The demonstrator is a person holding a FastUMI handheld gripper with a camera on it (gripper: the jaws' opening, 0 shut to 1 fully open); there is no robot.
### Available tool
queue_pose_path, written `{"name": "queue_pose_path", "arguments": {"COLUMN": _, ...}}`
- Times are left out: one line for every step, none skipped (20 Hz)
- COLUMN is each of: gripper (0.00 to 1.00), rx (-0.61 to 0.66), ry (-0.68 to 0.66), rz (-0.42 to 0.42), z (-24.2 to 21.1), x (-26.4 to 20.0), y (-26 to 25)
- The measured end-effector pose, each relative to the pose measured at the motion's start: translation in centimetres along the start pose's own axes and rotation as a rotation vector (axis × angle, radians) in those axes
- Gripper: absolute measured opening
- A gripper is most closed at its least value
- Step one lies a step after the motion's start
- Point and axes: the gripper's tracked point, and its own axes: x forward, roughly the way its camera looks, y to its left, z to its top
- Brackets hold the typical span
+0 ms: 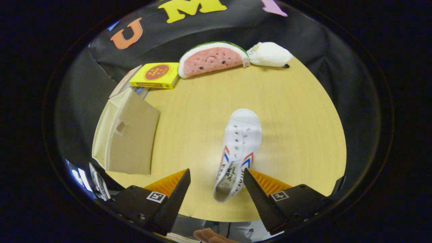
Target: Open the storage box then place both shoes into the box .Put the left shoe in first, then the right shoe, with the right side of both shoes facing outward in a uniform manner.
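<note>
Although the storage box (126, 135) already stands with its flap swung up, only one white shoe (238, 152) shows on the counter (293, 135), and it has not yet gone in; whether it is the left or the right one I cannot tell. I judge the opening done and this shoe's placing left to do; whether the other shoe is already in the box cannot be made out.

The shoe is a white canvas sneaker with metal eyelets, no laces visible, red and blue stripes on its sides and print around the collar. It lies sole down, toe pointing away, its heel opening between the fingers of the tool (216, 184), which are spread wide, the right one just beside the heel.

Well left of the shoe stands the beige box. Beyond the shoe lie a yellow packet (155, 75), a watermelon plush (212, 59) and a white plush (270, 54).
</note>
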Motion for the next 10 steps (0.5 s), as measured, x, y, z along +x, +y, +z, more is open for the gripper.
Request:
{"name": "queue_pose_path", "arguments": {"gripper": 0.96, "rx": 0.005, "ry": 0.009, "rz": -0.017, "z": -0.4, "x": 0.8, "y": -1.4}}
{"name": "queue_pose_path", "arguments": {"gripper": 0.96, "rx": 0.016, "ry": 0.021, "rz": -0.025, "z": -0.7, "x": 1.5, "y": -2.3}}
{"name": "queue_pose_path", "arguments": {"gripper": 0.96, "rx": 0.023, "ry": 0.037, "rz": -0.023, "z": -1.1, "x": 2.4, "y": -2.8}}
{"name": "queue_pose_path", "arguments": {"gripper": 0.96, "rx": 0.023, "ry": 0.054, "rz": -0.020, "z": -1.3, "x": 3.1, "y": -3.1}}
{"name": "queue_pose_path", "arguments": {"gripper": 0.96, "rx": 0.026, "ry": 0.066, "rz": -0.029, "z": -1.3, "x": 4.1, "y": -3.3}}
{"name": "queue_pose_path", "arguments": {"gripper": 0.96, "rx": 0.024, "ry": 0.083, "rz": -0.047, "z": -1.4, "x": 5.0, "y": -3.5}}
{"name": "queue_pose_path", "arguments": {"gripper": 0.96, "rx": 0.017, "ry": 0.103, "rz": -0.074, "z": -1.4, "x": 5.8, "y": -3.8}}
{"name": "queue_pose_path", "arguments": {"gripper": 0.96, "rx": 0.014, "ry": 0.112, "rz": -0.110, "z": -1.2, "x": 6.4, "y": -4.5}}
{"name": "queue_pose_path", "arguments": {"gripper": 0.96, "rx": 0.030, "ry": 0.127, "rz": -0.096, "z": -1.0, "x": 6.5, "y": -4.1}}
{"name": "queue_pose_path", "arguments": {"gripper": 0.94, "rx": 0.058, "ry": 0.141, "rz": -0.091, "z": -1.0, "x": 6.8, "y": -4.0}}
